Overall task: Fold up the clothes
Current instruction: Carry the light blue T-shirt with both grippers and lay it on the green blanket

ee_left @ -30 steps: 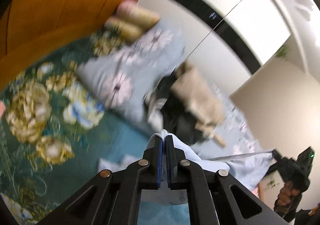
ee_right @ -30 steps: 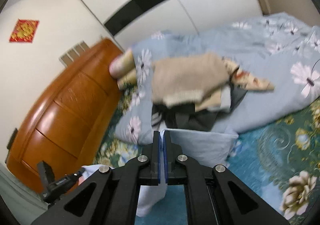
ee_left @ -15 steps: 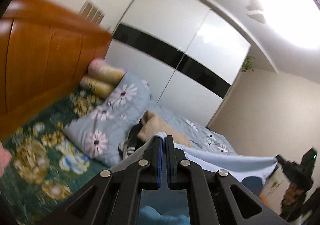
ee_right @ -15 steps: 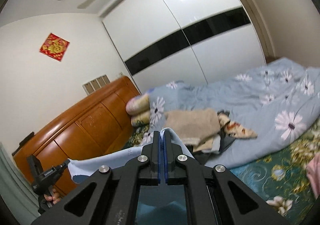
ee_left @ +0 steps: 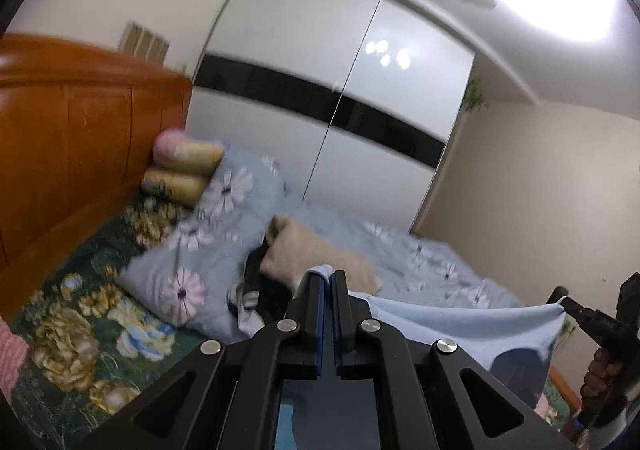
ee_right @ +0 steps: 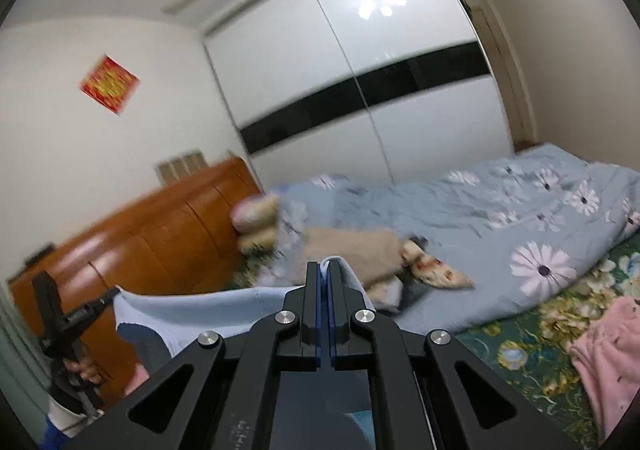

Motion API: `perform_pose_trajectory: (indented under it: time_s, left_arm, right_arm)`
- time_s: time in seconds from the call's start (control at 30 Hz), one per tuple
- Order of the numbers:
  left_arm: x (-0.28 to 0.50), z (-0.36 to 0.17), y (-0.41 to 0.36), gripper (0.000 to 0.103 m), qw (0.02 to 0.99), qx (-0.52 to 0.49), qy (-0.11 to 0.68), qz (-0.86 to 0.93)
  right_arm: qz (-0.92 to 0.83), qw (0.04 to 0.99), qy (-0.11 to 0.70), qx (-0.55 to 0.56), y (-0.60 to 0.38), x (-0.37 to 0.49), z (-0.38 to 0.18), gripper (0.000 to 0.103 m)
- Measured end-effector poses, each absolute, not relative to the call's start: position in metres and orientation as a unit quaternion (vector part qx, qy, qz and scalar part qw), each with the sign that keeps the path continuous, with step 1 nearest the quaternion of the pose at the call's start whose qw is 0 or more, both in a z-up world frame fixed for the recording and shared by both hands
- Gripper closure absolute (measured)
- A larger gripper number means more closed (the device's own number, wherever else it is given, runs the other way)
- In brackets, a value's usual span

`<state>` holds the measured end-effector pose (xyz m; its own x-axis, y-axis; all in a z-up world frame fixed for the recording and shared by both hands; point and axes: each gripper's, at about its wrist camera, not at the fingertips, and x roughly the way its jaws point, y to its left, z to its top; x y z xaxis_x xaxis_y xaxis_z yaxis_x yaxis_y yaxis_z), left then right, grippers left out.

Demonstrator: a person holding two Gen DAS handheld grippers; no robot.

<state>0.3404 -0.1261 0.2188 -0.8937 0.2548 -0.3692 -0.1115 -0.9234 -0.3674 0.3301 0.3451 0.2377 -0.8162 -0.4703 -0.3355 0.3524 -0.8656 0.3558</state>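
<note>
Since 1 second ago both views have swung upward: the bed filled them then, and now the wardrobe (ee_left: pixel 320 122) and ceiling do. The light blue garment (ee_left: pixel 472 326) has come up off the bed and hangs stretched in the air between the 2 tools. The left hand-held gripper (ee_left: pixel 327 282) is clamped on one top corner, and the right hand-held gripper (ee_right: pixel 325 270) is clamped on the other (each also shows at the edge of the opposite view, a hand around its handle). Below lies the bed (ee_right: pixel 516 346) with a dark green floral sheet, a blue daisy-print quilt (ee_right: pixel 500 226) and a heap of clothes topped by a beige sweater (ee_left: pixel 312 254). A pink garment (ee_right: pixel 608 350) lies near the right edge. A wooden headboard (ee_left: pixel 80 154) stands behind 2 rolled pillows (ee_left: pixel 180 170), and a red paper square (ee_right: pixel 110 84) hangs on the wall.
</note>
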Motion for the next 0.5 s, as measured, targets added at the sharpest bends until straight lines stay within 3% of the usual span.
perform_pose_trajectory:
  time_s: [0.33,0.5]
  left_arm:
    - [0.235,0.027,-0.120,0.099,0.052,-0.434,-0.248,0.864]
    - [0.201,-0.026,-0.119,0.099,0.033,-0.478,-0.257,0.839]
  right_arm:
    - [-0.877,0.114,-0.189,0.427,0.349,0.220,0.051,0.101]
    - [-0.837,0.095,-0.230,0.487,0.357,0.193,-0.021,0.101]
